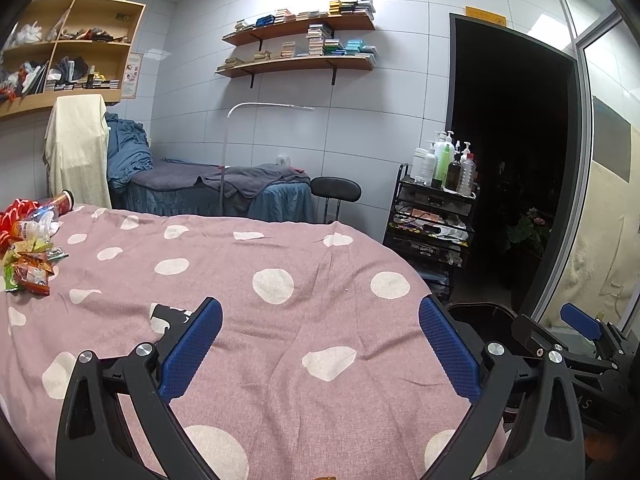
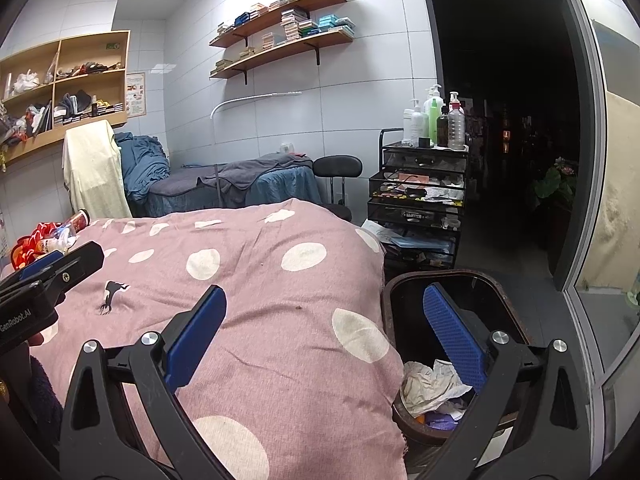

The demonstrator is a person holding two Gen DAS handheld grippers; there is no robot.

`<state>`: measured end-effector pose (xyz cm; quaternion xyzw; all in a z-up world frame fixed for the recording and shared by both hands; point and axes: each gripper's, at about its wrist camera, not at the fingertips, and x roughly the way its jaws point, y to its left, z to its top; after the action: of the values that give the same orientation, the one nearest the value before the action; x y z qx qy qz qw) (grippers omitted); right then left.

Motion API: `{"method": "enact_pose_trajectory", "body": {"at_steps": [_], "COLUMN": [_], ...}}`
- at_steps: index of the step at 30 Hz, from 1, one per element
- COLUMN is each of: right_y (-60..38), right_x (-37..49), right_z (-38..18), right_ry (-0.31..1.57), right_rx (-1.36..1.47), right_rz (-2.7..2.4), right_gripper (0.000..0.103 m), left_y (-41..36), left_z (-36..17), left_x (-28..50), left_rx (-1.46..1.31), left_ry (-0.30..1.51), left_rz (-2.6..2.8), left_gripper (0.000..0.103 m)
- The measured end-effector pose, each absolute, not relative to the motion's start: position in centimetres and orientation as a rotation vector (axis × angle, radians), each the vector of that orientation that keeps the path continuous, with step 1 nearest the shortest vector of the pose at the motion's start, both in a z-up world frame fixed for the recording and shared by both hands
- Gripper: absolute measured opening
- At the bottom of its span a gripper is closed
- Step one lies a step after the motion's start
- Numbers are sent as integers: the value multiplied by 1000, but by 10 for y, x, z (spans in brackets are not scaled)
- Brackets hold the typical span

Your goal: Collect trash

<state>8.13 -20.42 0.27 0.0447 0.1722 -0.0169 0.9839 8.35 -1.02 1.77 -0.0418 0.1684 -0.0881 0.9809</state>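
Beside the bed (image 2: 280, 320), bin (image 2: 516, 320) partly hidden

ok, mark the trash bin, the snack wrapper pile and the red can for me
trash bin (image 2: 516, 320): right wrist view, on its far-right rim.
snack wrapper pile (image 1: 30, 268): left wrist view, on the orange and green packets at the bed's left edge.
red can (image 1: 64, 202): left wrist view, on its side wall.

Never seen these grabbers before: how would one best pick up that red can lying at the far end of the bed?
Across the middle of its round body. The red can lies on its side, so come from above, fingers straddling its width. The left gripper is open and nearer.
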Motion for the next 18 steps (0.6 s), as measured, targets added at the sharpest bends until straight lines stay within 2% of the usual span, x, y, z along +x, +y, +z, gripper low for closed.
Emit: {"method": "enact_pose_trajectory", "body": {"at_steps": [18], "right_y": [-205], "right_x": [81], "right_z": [2], "right_ry": [349], "right_rx": [90], "right_rz": [-34], "right_gripper": [98], "left_y": [-10], "left_z": [16], "left_x": [82], "left_rx": [-85], "left_ry": [344], "left_rz": [-179], "left_gripper": [98]}}
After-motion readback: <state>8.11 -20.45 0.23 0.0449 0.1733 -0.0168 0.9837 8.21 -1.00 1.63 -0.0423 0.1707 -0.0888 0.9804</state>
